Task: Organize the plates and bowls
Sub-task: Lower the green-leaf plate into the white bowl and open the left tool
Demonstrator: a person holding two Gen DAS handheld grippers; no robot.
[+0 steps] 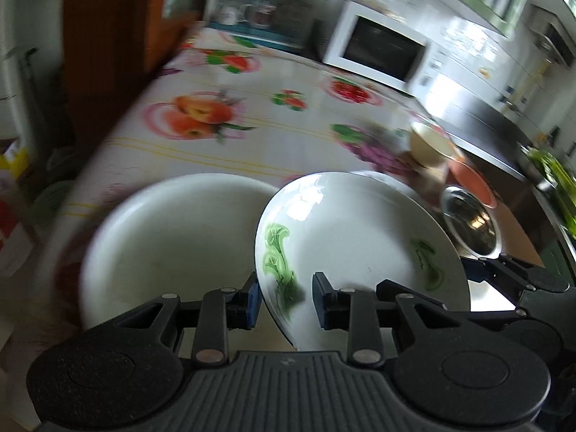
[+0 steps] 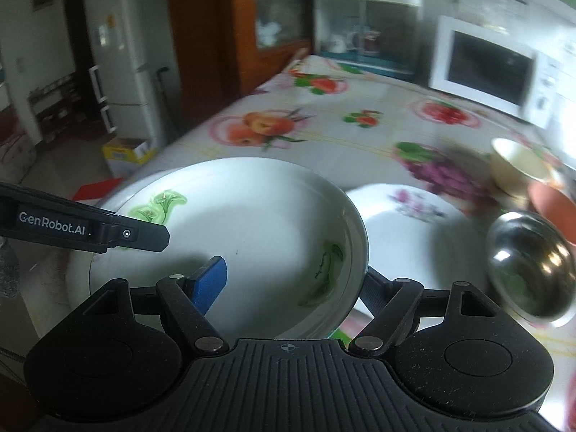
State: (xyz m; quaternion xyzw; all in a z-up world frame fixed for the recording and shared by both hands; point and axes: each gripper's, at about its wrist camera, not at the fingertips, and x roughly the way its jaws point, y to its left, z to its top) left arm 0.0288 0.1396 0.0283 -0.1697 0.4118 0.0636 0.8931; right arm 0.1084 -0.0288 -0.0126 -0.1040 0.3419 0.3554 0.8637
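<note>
At the lower centre of the left wrist view, the left gripper is clenched on the near rim of a white plate with green lily print, held tilted above the counter. Left of it lies a plain white plate. Low in the right wrist view, the right gripper grasps the same green-print plate, one blue pad inside, the other finger outside its right rim. Further right sit a floral plate, a steel bowl and a cream bowl. A white microwave stands at upper right.
</note>
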